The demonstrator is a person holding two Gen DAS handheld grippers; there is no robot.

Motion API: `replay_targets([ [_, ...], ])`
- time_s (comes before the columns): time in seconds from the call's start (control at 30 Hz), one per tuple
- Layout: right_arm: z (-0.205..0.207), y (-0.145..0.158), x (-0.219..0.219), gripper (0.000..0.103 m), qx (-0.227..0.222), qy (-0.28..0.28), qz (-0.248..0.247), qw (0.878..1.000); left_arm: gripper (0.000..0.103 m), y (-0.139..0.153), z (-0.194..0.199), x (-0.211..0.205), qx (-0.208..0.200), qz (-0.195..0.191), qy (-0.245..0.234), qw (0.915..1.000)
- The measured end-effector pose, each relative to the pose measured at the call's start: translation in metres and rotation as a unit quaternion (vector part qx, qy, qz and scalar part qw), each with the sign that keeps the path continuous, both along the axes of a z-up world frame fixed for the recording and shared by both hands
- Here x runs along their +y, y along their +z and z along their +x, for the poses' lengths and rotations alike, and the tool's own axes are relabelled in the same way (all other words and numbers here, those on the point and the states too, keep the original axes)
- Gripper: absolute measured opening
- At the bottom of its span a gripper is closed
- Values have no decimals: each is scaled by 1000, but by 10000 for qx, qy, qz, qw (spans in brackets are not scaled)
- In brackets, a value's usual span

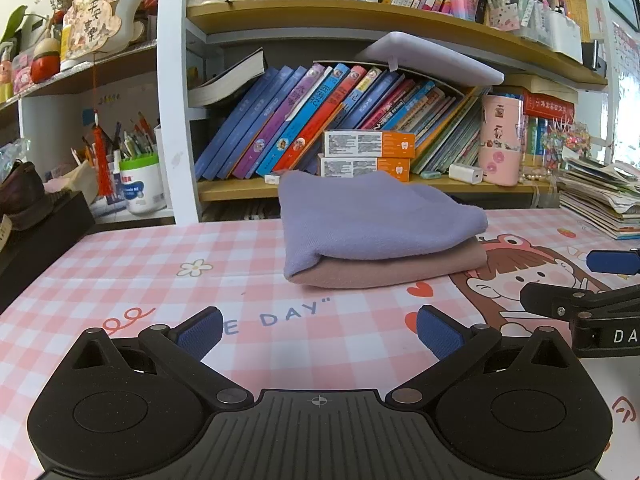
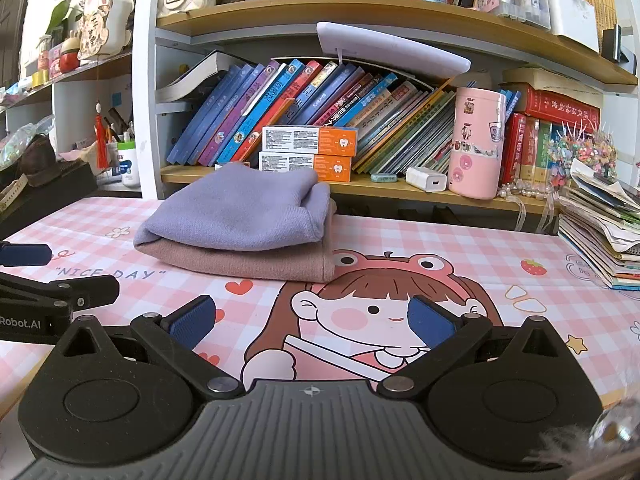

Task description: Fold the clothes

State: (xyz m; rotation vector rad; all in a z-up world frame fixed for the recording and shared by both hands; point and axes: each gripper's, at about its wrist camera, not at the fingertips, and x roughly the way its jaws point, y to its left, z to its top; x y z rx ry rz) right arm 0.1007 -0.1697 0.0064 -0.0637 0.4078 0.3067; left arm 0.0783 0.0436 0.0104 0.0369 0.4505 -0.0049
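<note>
A folded lilac garment point(image 1: 372, 220) point(image 2: 240, 212) lies on top of a folded dusty-pink garment point(image 1: 392, 270) point(image 2: 248, 262), stacked at the back of the pink checked table mat point(image 1: 160, 264) point(image 2: 500, 256). My left gripper point(image 1: 320, 330) hovers open over the mat in front of the stack, apart from it, with nothing between its blue pads. My right gripper point(image 2: 312, 318) is also open and empty, lower right of the stack, over the cartoon girl print. Each gripper shows at the edge of the other's view.
A bookshelf point(image 1: 360, 188) with leaning books, orange boxes point(image 2: 308, 154) and a pink canister point(image 2: 476, 144) stands right behind the stack. A pile of booklets point(image 2: 600, 232) sits at the right edge of the mat. A black box point(image 1: 36, 248) lies at the left.
</note>
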Motion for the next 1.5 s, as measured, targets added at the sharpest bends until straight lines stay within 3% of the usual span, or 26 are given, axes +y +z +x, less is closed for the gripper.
replay_targets([
  [1.5,5,0,2,103,106,60,-43,9999,103,0,2,0,53,-1,34,10000],
])
